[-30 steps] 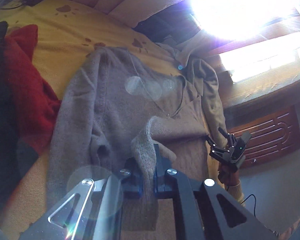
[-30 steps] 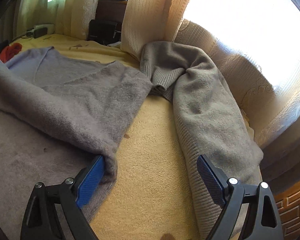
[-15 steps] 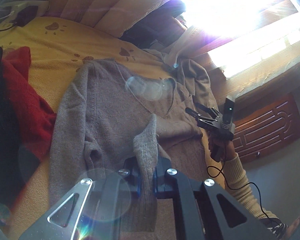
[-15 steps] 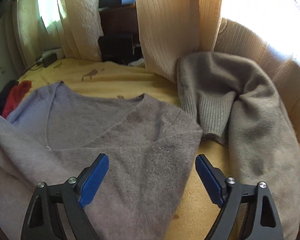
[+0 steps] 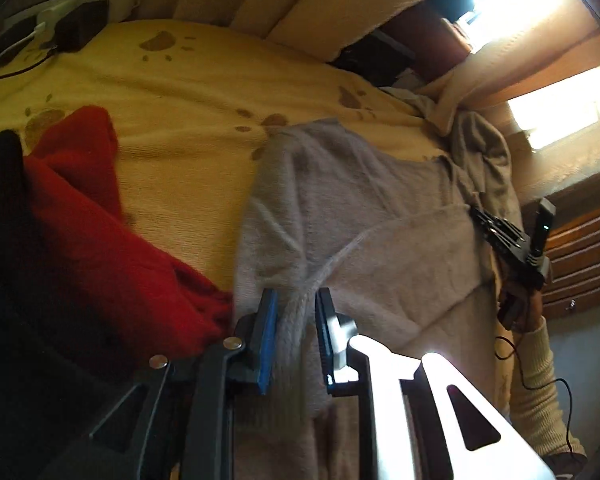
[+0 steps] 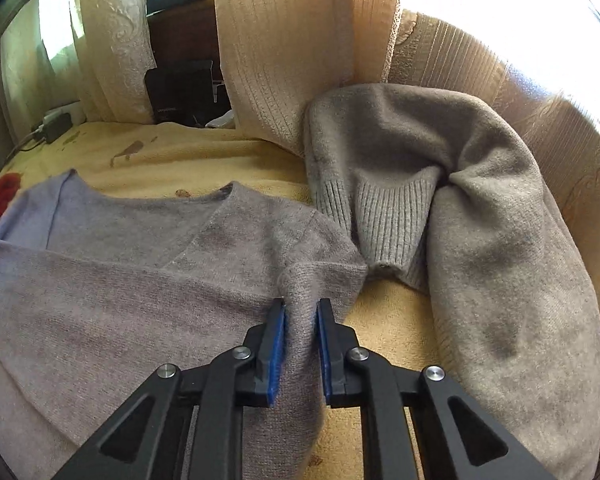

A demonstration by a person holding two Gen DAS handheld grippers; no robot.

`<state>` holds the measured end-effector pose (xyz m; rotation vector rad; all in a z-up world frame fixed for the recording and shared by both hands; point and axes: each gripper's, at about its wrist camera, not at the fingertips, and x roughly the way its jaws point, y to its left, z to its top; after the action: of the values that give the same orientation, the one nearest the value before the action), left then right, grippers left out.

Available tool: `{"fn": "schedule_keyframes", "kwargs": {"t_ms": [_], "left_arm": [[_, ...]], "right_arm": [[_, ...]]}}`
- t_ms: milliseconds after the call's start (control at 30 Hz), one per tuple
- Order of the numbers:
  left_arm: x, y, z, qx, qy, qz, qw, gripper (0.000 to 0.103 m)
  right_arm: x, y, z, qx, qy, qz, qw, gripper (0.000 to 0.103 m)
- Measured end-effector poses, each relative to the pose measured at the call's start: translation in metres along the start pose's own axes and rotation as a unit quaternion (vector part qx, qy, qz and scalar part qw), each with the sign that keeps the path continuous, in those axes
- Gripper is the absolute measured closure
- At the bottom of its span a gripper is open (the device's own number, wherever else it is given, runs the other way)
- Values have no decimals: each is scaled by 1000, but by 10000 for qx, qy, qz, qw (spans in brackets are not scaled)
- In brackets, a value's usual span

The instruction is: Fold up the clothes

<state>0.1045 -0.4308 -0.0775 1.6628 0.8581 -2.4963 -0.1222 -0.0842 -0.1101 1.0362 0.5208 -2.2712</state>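
A grey-beige V-neck sweater [image 5: 364, 200] [image 6: 140, 248] lies spread on a yellow blanket [image 5: 188, 92] [image 6: 172, 152], with one sleeve folded across its chest. My left gripper [image 5: 296, 304] is shut on a fold of knit at the sweater's left side. At the sweater's right shoulder my right gripper [image 6: 301, 308] is shut on a pinch of the fabric. The right gripper [image 5: 512, 240] also shows in the left wrist view, held by a hand in a cream sleeve [image 5: 540, 376].
A second, darker grey sweater [image 6: 480, 208] lies bunched against cream curtains [image 6: 284, 48] at the right. A red garment [image 5: 100, 232] and a dark one [image 5: 4, 200] lie at the left. A power strip with plugs [image 5: 60, 20] sits at the bed's far end.
My right gripper went from wide open to shut on the sweater's shoulder after moving forward. My left gripper carried its held fabric leftward toward the red garment.
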Motion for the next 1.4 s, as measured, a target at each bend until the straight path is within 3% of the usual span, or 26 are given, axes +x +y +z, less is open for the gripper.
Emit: {"fn": "schedule_keyframes", "kwargs": {"t_ms": [67, 133, 200, 300, 367, 500, 667, 733, 867, 967, 1000, 1100, 1200, 1333, 1400], "left_arm": [[-5, 0, -2, -8, -121, 13, 9999, 79], [-12, -2, -5, 11, -253, -24, 9997, 79], [-18, -5, -8, 30, -385, -62, 9992, 76], [-23, -17, -13, 145, -517, -173, 9984, 64], [-14, -45, -18, 423, -425, -374, 9975, 55], [14, -84, -21, 828, -146, -482, 9953, 53], [43, -75, -17, 765, 125, -125, 9969, 54], [41, -65, -14, 580, 114, -329, 9977, 53], [19, -54, -14, 327, -193, -249, 9990, 53], [-1, -51, -21, 230, -415, -365, 9982, 49], [-7, -49, -26, 216, -464, -400, 9979, 48], [-28, -44, -45, 152, -582, -518, 9968, 46], [-50, -29, -83, -75, -753, -697, 9947, 45], [-90, -4, -148, -442, -1111, -825, 9894, 45], [-112, 10, -182, -589, -1338, -806, 9860, 45]], "right_arm": [[-5, -5, -1, 120, -74, -69, 9999, 56], [-10, -11, -2, 239, -148, -138, 9995, 47], [-19, -18, 0, 464, -313, -175, 9983, 47], [-29, -25, 11, 643, -485, -239, 9965, 47], [-25, -22, 22, 501, -417, -324, 9974, 47], [-12, -16, 29, 331, -51, 69, 9994, 47], [11, -30, 13, 76, 278, -752, 9968, 47], [7, -42, 7, 307, 210, -507, 9980, 47], [-24, -33, 1, 223, -170, -608, 9978, 47], [-59, -15, -11, 142, -573, 60, 9982, 47], [-67, -7, -16, 93, -600, 351, 9975, 47], [-57, 22, -31, -39, -130, 1007, 9948, 47], [-46, 34, -52, -391, -31, 813, 9959, 45], [-50, 40, -51, -442, 32, 454, 9980, 40], [-65, 53, -51, -599, -176, 493, 9968, 40]]}}
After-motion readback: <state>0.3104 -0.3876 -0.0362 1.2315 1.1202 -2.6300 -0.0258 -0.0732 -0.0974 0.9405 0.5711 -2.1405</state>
